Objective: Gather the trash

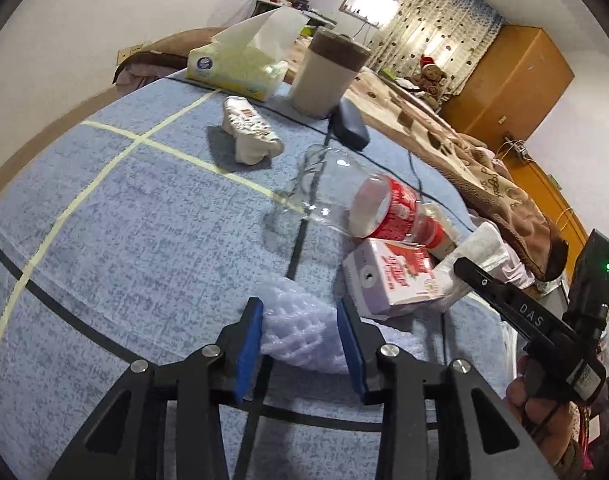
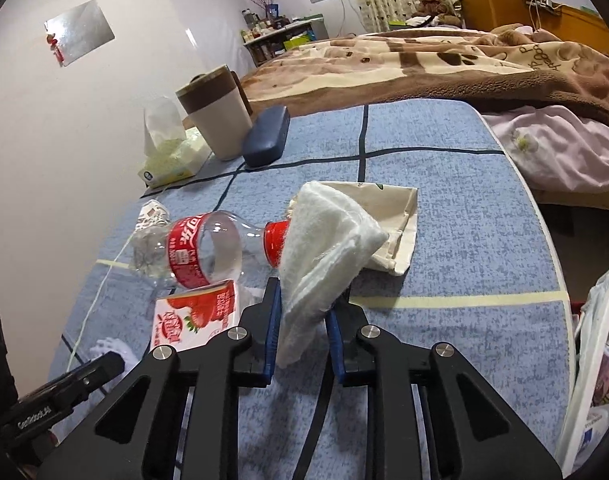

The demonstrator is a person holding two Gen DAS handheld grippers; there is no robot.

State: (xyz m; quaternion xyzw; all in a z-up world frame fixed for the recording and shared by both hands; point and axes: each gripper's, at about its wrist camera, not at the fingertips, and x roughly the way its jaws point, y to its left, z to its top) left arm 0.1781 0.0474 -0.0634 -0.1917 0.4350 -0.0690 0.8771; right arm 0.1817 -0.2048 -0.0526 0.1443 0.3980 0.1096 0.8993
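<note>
Now the left gripper (image 1: 300, 334) has its jaws clamped on white foam netting (image 1: 300, 328) over the table (image 1: 104, 208); beside it lie a strawberry carton (image 2: 196, 316) and a red-labelled bottle (image 2: 208, 248). Further right, the right gripper (image 2: 304, 316), marked "DAS", pinches a white tissue (image 2: 328, 248).

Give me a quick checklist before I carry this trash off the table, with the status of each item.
1. Left gripper closed on foam net: ok.
2. Right gripper closed on white tissue: ok.
3. Tissue clear of bottle: not ok, it overlaps the red cap.
4. Milk carton collected: not ok, on the table.
5. Trash bag open: cannot tell.
</note>
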